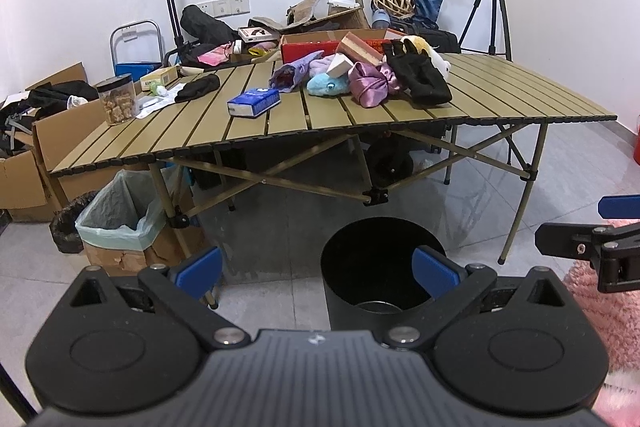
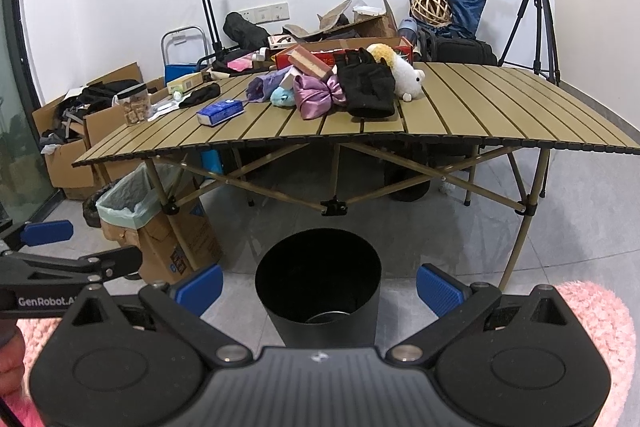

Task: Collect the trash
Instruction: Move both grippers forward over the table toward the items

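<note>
The round black trash bin [image 2: 318, 285] stands on the floor below the slatted folding bench [image 2: 460, 107], its bottom barely visible. The left gripper [image 1: 316, 269] and right gripper [image 2: 318, 289] hover at 6 o'clock, jaws apart, empty.

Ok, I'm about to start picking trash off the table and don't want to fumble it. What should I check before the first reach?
1. Left gripper open and empty: ok.
2. Right gripper open and empty: ok.
3. Black bin upright on the floor before the table, mouth open: ok.
4. Bin has room: ok, only its bottom shows inside.
5. Front of the table free for approach: ok, items lie further back.
6. Which items are trash: cannot tell; the white scraps beside the jar look likeliest.
</note>
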Available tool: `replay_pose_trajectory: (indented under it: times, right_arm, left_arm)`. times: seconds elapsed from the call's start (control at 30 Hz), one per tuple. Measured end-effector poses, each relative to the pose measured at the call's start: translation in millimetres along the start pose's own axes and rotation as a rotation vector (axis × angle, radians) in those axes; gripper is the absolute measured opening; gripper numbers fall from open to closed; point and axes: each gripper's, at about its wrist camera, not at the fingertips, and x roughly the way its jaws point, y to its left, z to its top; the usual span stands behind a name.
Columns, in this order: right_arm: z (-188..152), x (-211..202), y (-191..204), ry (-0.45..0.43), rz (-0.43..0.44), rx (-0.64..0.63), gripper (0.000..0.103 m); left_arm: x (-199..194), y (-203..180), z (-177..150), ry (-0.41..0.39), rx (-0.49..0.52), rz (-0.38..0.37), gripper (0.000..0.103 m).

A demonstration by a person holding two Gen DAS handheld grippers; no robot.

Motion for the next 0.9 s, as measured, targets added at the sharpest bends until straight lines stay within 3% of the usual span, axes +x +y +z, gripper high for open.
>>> replay_pose_trajectory:
  times: [0.53,0.9]
  right_arm:
    - [25,34,-8,-0.043,0.003,0.001,0.103]
    - [63,65,-6,-0.108,0.019,-0.011,0.103]
  left_arm:
    - [27,4,23,-0.047,-0.041,0.020,0.103]
    - [52,17,54,-0.098,-0.104,0.044,0.103]
